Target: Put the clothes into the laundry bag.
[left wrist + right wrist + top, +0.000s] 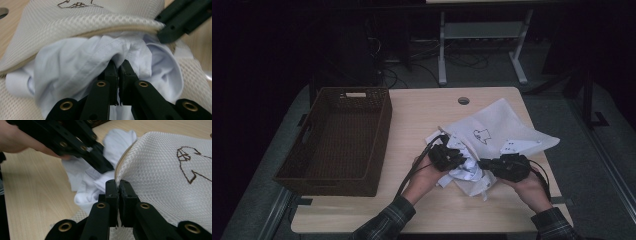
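Your left gripper (447, 156) sits near the middle of the table (422, 115), jaws pressed together on a fold of the white shirt (75, 62); in the left gripper view the cloth bunches around the tips and runs up under the bag's zipped edge. Your right gripper (507, 166) is just to the right of it, jaws likewise closed, pinching the rim of the mesh bag (162, 170) right at its beige zipper edge. The bag lies flat on the right half of the table, its mouth toward you, with a brown line drawing (481, 135) printed on top. The shirt is crumpled at the bag's mouth, partly tucked beneath the upper mesh layer and partly spilling onto the wood between your two hands. In the right gripper view your left gripper crosses the upper left, its tip touching the shirt. A dark woven basket (339, 137) stands on the left side of the table, well apart from the bag.
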Demonstrator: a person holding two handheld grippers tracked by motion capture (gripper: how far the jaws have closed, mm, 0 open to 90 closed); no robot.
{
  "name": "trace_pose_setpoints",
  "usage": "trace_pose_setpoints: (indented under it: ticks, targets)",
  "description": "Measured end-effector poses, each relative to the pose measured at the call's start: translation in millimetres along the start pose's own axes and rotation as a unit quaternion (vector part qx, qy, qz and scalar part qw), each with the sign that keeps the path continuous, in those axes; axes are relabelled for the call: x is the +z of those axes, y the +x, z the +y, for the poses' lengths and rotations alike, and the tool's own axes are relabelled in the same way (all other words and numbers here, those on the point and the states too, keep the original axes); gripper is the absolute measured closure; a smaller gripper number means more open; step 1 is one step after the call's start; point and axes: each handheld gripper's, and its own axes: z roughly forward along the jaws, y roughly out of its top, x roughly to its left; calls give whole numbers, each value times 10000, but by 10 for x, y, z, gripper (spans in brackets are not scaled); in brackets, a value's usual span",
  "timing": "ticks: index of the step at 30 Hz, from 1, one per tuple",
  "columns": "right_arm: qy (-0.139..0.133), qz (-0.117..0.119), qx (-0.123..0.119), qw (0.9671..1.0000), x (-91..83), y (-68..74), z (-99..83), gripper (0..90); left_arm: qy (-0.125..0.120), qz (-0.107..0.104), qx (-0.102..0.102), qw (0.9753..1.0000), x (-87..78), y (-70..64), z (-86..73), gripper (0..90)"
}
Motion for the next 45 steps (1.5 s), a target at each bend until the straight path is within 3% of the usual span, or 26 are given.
trace_pose_setpoints:
  ticks: [2, 8, 13, 15, 19, 21, 27, 30, 34, 37, 41, 45]
  targets:
    - [-54, 31, 3, 10000, -12, 1, 8, 857, 13, -1, 5, 10000, 103, 6, 67, 866]
    - [-109, 195, 77, 9997, -53, 15, -5, 862, -215, 148, -243, 9994, 347, 91, 190, 868]
    - [-3, 198, 60, 9998, -32, 15, -19, 861, -413, 154, -489, 9978, 451, 135, 194, 867]
    - [16, 220, 115, 9997, -19, -15, -48, 860, -454, 132, -499, 9976, 454, 128, 178, 859]
    - [74, 209, 171, 9996, -6, -41, -86, 859, -453, -17, -495, 9977, 363, 159, 111, 773]
    - [122, 197, 185, 9996, -8, -46, -110, 858, -421, -14, -509, 9978, 293, 172, 74, 698]
    - [156, 189, 224, 9994, -2, -71, -136, 857, -326, 18, -463, 9984, 12, 191, -63, 614]
    - [167, 188, 228, 9994, 2, -73, -142, 858, -326, -168, -484, 9982, -135, 160, -163, 580]
    - [175, 180, 234, 9994, 10, -72, -148, 857, -222, -425, -363, 9982, -176, 60, -248, 551]
    - [171, 169, 231, 9994, 11, -69, -146, 858, -114, -569, -197, 9981, -92, -28, -269, 553]
    - [149, 161, 236, 9995, 0, -67, -142, 857, -43, -546, 1, 9985, 81, -104, -239, 592]
    - [132, 156, 245, 9995, -12, -64, -139, 851, -115, -535, 39, 9985, 217, -101, -173, 851]
